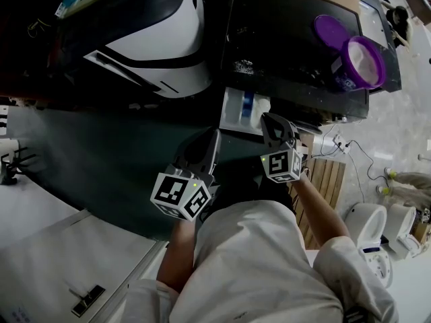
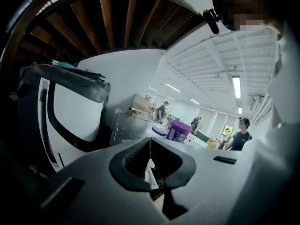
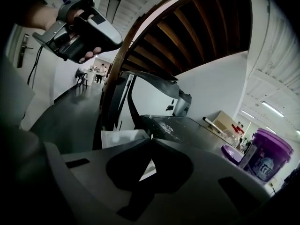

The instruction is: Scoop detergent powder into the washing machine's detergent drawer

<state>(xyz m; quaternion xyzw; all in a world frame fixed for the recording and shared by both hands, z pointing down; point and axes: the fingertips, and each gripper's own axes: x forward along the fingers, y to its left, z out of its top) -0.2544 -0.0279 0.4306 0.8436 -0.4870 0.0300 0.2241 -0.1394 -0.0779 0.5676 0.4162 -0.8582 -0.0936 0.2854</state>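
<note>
The white detergent drawer (image 1: 241, 108) stands pulled out from the dark washing machine (image 1: 289, 39), with a blue insert inside. An open purple detergent tub (image 1: 362, 62) sits on the machine's top at the right, its lid (image 1: 328, 30) beside it. My right gripper (image 1: 270, 119) hovers just right of the drawer, shut and empty. My left gripper (image 1: 213, 136) hangs lower left of the drawer, also shut on nothing. In the right gripper view the drawer (image 3: 123, 137) lies just past the closed jaws (image 3: 151, 137), with the tub (image 3: 266, 156) far right. The left gripper view shows its jaws (image 2: 150, 140) closed and the tub (image 2: 179, 131) beyond.
A white and black appliance (image 1: 156, 40) stands left of the machine. A power strip with cables (image 1: 341, 144) and a wooden slatted board (image 1: 324, 180) lie on the floor to the right, with white appliances (image 1: 378, 229) beyond. People stand in the distant room (image 2: 241, 134).
</note>
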